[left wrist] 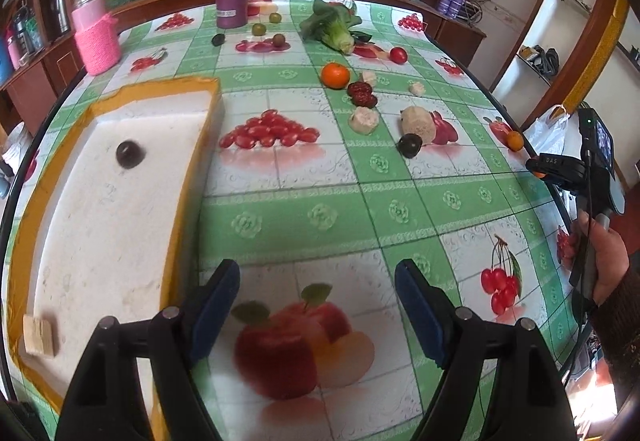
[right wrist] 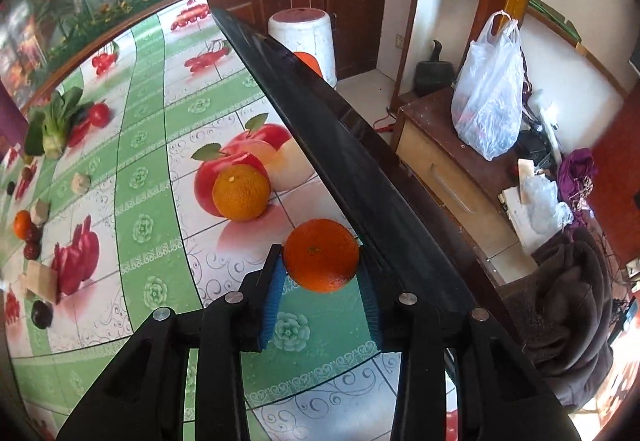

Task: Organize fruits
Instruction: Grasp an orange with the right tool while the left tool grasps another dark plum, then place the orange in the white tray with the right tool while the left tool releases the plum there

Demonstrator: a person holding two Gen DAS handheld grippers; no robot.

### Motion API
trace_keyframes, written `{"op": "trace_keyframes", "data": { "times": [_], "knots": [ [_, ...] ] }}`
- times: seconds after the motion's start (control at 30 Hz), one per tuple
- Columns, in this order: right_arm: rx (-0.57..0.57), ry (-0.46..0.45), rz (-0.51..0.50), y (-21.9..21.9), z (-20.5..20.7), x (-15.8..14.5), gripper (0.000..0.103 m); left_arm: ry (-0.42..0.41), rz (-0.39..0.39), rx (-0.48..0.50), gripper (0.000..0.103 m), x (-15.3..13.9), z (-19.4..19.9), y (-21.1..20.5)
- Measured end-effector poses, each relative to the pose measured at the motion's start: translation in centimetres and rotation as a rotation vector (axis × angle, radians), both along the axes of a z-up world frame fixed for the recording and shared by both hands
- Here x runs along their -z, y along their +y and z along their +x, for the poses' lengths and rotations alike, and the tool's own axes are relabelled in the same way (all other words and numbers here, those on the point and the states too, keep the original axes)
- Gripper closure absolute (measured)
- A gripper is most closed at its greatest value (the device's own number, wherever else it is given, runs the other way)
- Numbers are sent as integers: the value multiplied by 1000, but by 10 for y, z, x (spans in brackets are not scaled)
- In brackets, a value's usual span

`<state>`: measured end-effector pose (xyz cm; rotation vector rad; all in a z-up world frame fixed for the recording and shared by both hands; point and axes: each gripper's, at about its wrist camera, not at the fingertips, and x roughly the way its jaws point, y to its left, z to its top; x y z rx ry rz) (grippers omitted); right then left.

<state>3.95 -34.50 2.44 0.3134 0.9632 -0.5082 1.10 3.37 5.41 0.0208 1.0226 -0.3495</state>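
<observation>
Right gripper (right wrist: 320,273) pinches round, glossy orange tangerine (right wrist: 321,255) across its middle — apparently firm, light, slippery-skinned; left gripper (left wrist: 318,305) spread, empty.

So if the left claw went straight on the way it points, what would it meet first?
Probably just the tablecloth: the open left claw aims down at a printed apple, with no real fruit between its fingers. The foam tray lies to its left.

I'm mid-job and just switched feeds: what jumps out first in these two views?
The right gripper has an orange between its blue pads at the table's dark edge, a second orange just beyond. The left gripper hangs open beside the white foam tray, which holds one dark fruit.
</observation>
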Motion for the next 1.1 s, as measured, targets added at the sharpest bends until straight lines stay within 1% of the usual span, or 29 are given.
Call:
{"op": "trace_keyframes", "data": {
  "times": [0.1,0.2,0.3,0.4,0.47,0.53,0.57,0.6,0.67,0.73,0.8,0.87,0.97,1.1],
  "knots": [
    [-25,-44,45,5,-8,-7,68,-6,-3,19,21,-1,15,-15],
    [-111,-82,78,24,-18,-14,68,-14,-23,42,21,0,31,-36],
    [-219,-82,90,50,-29,-16,68,-33,-45,67,21,5,47,-60],
    [-297,-64,82,70,-38,-14,68,-44,-37,91,21,14,60,-85],
    [-340,-53,72,81,-42,-12,67,-39,-22,104,26,21,68,-99],
    [-373,-45,71,87,-46,-9,67,-25,-3,103,38,28,75,-110],
    [-385,-43,75,89,-47,-8,67,-7,-9,100,40,31,78,-113],
    [-394,-40,79,91,-48,-6,67,10,-14,91,46,35,82,-116],
    [-406,-37,91,91,-48,-4,67,-20,-10,70,50,35,84,-120],
    [-416,-38,106,91,-49,-3,67,-22,-12,67,67,35,87,-125],
    [-421,-40,114,92,-50,-3,67,-40,-4,68,77,37,88,-129],
    [-430,-46,119,93,-51,-5,67,-35,-24,63,78,37,86,-125],
    [-453,-61,113,97,-55,-10,67,-6,-56,56,78,35,80,-113],
    [-489,-83,113,102,-59,-16,67,-14,-53,47,78,24,58,-95]
  ]
}}
